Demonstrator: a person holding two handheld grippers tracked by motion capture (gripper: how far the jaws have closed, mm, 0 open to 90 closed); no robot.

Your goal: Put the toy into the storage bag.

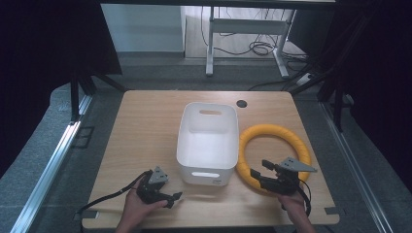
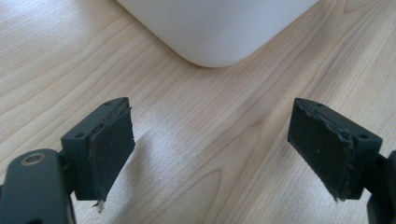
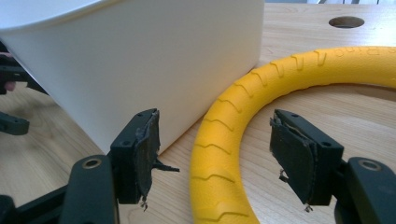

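We count one yellow ring (image 1: 273,153) and one white bin (image 1: 208,141) on the table (image 1: 145,131). Our right gripper (image 3: 215,154) straddles the ring, jaws wide, ungripped. Our left gripper (image 2: 210,149) is wide open, holding nothing.

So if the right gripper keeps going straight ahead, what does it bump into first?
Most likely the yellow ring: its near curve lies between the open fingers of the right gripper, straight ahead. The white bin stands just beside it, so depth is a little uncertain.

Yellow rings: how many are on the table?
1. The yellow ring lies flat on the table, right of the white bin, its near arc between the right gripper jaws.
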